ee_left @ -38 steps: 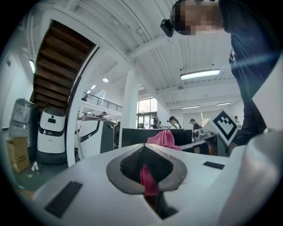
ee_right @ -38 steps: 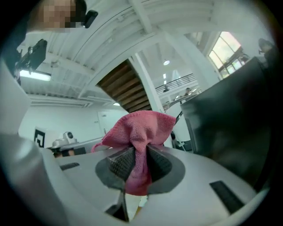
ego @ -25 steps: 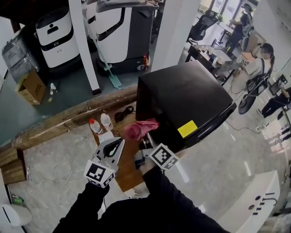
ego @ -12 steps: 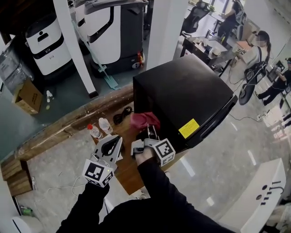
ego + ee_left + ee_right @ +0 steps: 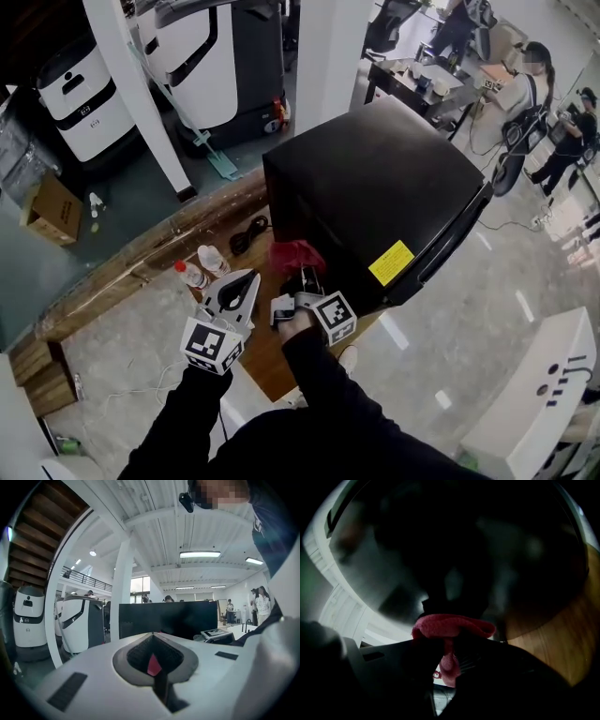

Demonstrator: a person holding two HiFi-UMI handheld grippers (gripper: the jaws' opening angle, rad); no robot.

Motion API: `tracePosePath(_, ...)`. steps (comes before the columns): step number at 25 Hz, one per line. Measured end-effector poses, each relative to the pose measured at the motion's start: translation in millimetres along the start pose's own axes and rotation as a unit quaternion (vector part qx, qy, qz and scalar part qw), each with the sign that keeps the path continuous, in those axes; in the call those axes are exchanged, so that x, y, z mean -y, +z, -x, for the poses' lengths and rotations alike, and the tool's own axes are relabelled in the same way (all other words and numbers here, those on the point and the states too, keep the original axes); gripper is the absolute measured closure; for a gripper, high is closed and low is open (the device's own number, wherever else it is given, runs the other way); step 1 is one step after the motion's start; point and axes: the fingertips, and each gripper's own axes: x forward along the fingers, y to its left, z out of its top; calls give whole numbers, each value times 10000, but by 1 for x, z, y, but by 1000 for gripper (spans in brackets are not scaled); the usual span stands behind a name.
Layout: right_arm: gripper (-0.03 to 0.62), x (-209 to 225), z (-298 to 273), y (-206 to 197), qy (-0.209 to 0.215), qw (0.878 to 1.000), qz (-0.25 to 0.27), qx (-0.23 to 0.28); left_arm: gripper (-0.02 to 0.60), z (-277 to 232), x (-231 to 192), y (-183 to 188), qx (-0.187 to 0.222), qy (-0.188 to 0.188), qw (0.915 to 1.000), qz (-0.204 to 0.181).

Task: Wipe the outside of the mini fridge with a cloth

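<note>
The black mini fridge (image 5: 375,197) stands on a low wooden platform (image 5: 267,356). My right gripper (image 5: 305,279) is shut on a red cloth (image 5: 296,254) and presses it against the fridge's near left side, low down. In the right gripper view the cloth (image 5: 452,626) bunches over the jaws against the glossy black wall (image 5: 454,545). My left gripper (image 5: 236,292) hangs left of the fridge, shut with nothing in it. In the left gripper view the fridge (image 5: 166,618) shows ahead beyond the closed jaws.
Two plastic bottles (image 5: 201,265) and a black cable (image 5: 246,232) lie on the platform left of the fridge. White service robots (image 5: 206,56) and a pillar (image 5: 131,94) stand behind. People sit and stand at desks (image 5: 431,80) at the far right. A white counter (image 5: 534,394) is at lower right.
The right gripper has slid the red cloth a little down and back along the fridge's side. The left gripper stays beside it. My head view has shifted slightly.
</note>
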Motion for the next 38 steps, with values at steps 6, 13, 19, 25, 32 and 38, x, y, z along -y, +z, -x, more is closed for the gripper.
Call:
tracePosePath(6,528,61,7,3,-451,9990,-46,15,577,-26,-2,-26,-20,86,9999,-50)
tracePosePath(13,528,154,28,10,-1207,9922,292,-56,577,-40,11,-53,-147,-26,9999,-36)
tracePosePath(19,528,208,45,15,-1698,9844,454,5,577,-38,21,-67,-309,-109,9995,-3)
tracePosePath(25,528,221,54,11,-1847,9823,318,-29,577,-33,15,-73,-359,-13,9994,-1)
tracePosePath(32,528,68,5,-20,-316,9974,317,-557,577,-28,-11,-43,-135,339,9992,-147)
tracePosePath(38,528,-22,-22,-30,500,9958,224,-728,577,-27,-39,3,237,603,9976,-242)
